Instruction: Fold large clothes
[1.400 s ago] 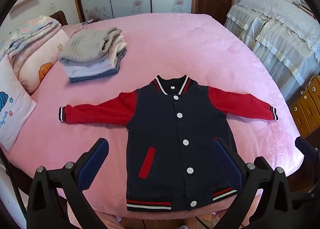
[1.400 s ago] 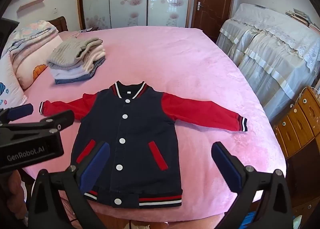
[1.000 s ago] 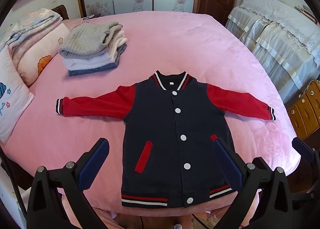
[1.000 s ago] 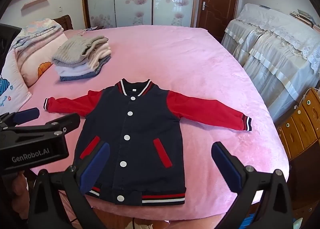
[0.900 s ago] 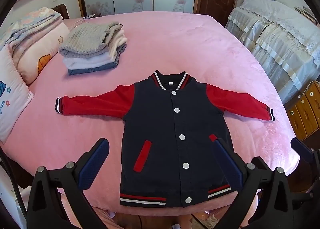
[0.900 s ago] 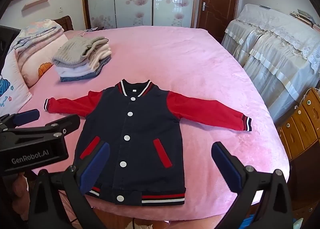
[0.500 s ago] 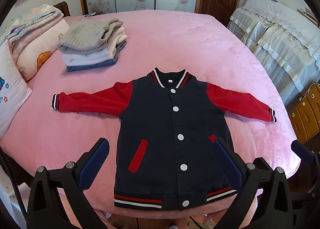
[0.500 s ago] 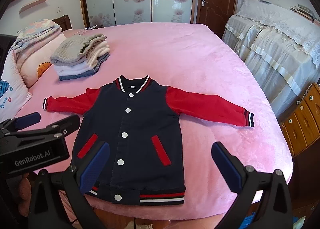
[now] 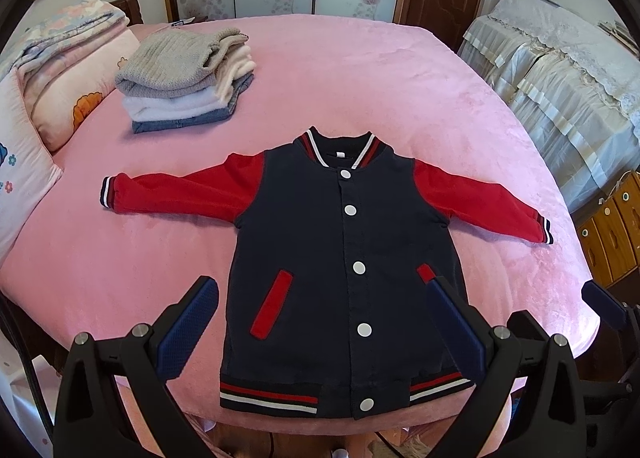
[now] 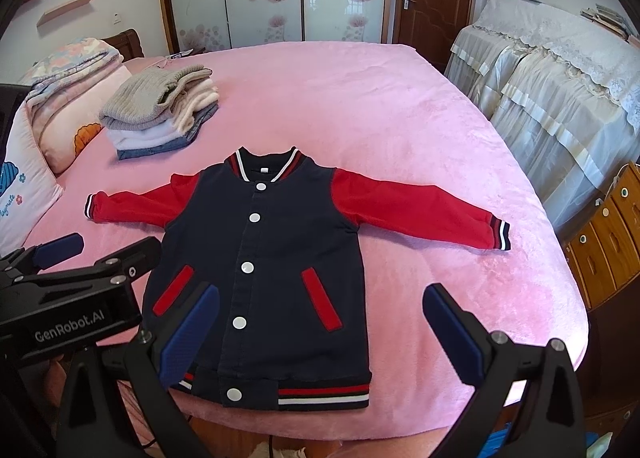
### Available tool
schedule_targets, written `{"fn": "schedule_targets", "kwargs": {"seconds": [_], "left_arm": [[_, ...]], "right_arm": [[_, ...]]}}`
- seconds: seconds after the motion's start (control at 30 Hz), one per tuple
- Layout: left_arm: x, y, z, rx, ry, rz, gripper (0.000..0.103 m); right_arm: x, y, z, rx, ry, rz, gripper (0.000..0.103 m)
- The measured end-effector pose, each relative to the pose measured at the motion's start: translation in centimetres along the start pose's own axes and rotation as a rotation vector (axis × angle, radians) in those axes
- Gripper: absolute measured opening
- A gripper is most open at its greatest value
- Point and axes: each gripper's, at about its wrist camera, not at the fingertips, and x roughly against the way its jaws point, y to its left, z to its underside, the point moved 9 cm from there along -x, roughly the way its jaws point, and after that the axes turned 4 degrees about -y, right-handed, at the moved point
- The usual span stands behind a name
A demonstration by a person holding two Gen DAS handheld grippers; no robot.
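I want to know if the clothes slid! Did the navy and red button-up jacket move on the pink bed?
Cannot tell. The navy and red button-up jacket lies the same way beside the stack of folded clothes; the views shifted a little, likely from camera motion.

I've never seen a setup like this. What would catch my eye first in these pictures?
Probably the navy jacket with bright red sleeves, spread flat and buttoned near the front edge of the pink bed. Next, the open left gripper and right gripper with blue pads, hovering over its hem. Behind, to the left, sits a stack of folded clothes.
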Motion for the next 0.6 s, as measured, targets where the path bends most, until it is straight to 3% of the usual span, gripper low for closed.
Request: {"fn": "schedule_targets", "kwargs": {"seconds": [0.6], "left_arm": [[0.48,-0.52,0.37,-0.016,-0.005,0.003,0.102]], "right_arm": [[-0.08,-0.69,0.50,-0.024,0.000,-0.003,0.102]]}}
